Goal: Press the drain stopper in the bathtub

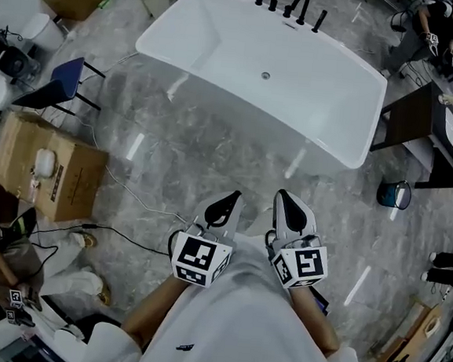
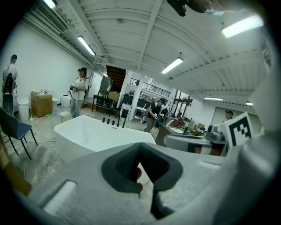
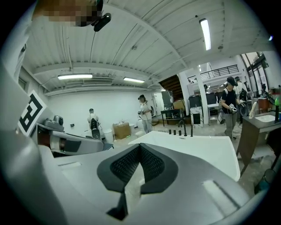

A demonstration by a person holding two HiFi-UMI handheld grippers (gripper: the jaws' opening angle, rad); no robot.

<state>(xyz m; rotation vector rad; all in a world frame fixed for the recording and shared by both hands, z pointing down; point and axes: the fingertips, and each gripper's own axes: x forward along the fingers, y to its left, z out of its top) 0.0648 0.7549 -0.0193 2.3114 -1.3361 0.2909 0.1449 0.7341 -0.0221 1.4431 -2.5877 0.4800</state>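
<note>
A white freestanding bathtub (image 1: pixel 223 38) stands on the grey floor ahead of me. Its small round drain stopper (image 1: pixel 266 76) sits in the middle of the tub's bottom. Black faucet fittings (image 1: pixel 298 7) line the far rim. Both grippers are held close to my body, well short of the tub. The left gripper (image 1: pixel 228 202) and the right gripper (image 1: pixel 284 199) point toward it side by side, each shut on nothing. The left gripper view looks past the left gripper (image 2: pixel 140 148) to the bathtub (image 2: pixel 94 134). In the right gripper view the bathtub (image 3: pixel 197 151) lies beyond the right gripper (image 3: pixel 139 148). The stopper is hidden in both gripper views.
A cardboard box (image 1: pixel 50 167) and a blue chair (image 1: pixel 62 83) stand at the left, with a cable (image 1: pixel 127 191) across the floor. A dark table (image 1: pixel 425 123) and a small bucket (image 1: pixel 395 195) are at the right. Several people (image 2: pixel 80 94) stand behind the tub.
</note>
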